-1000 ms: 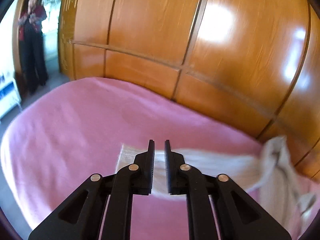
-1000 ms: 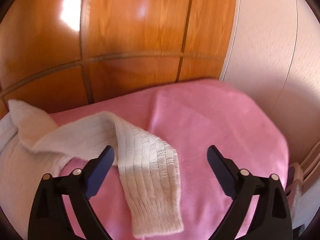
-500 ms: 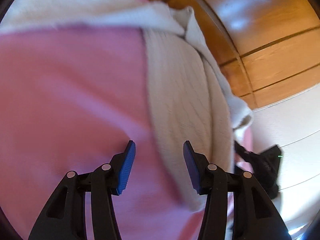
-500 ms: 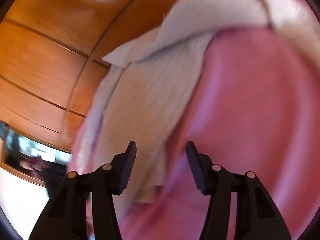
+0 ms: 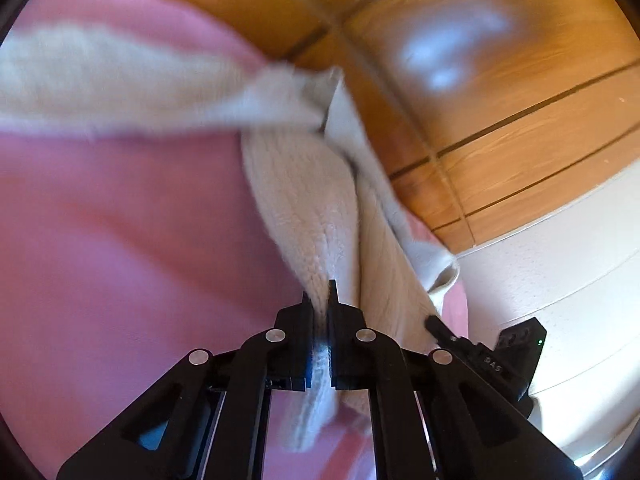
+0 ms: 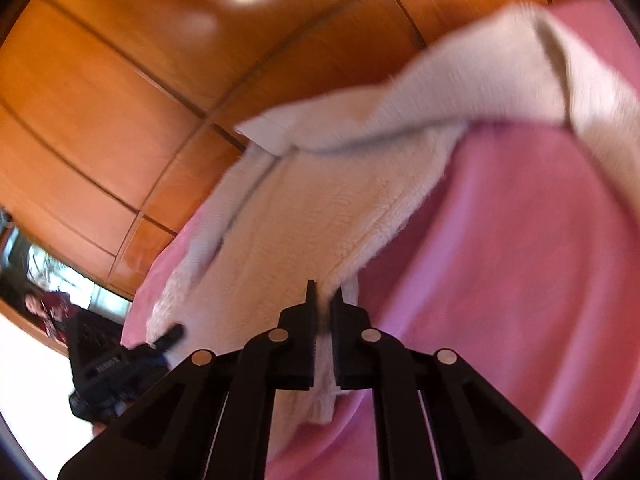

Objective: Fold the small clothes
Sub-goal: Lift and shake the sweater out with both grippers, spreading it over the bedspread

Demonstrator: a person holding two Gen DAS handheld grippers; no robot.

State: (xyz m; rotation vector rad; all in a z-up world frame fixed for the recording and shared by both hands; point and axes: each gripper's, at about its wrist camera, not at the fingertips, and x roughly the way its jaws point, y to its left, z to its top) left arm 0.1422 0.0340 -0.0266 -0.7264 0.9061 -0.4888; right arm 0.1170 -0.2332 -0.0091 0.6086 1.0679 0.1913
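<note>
A cream ribbed knit garment (image 5: 304, 200) lies on a pink bed cover (image 5: 120, 220). My left gripper (image 5: 320, 300) is shut on its near hem, with knit fabric pinched between the fingers. The right gripper's fingertip (image 5: 438, 328) shows beside it at the garment's other corner. In the right wrist view my right gripper (image 6: 324, 300) is shut on the hem of the same garment (image 6: 320, 216), and a sleeve (image 6: 460, 92) stretches across the top. The left gripper (image 6: 120, 360) shows at lower left.
A glossy wooden wardrobe (image 5: 460, 60) stands right behind the bed and also shows in the right wrist view (image 6: 140, 60). A white wall (image 5: 560, 280) is on the right. A person (image 6: 44, 308) stands far off at the left edge.
Both grippers have closed from open onto the garment's near hem, one at each corner. Both views are blurred by motion.
</note>
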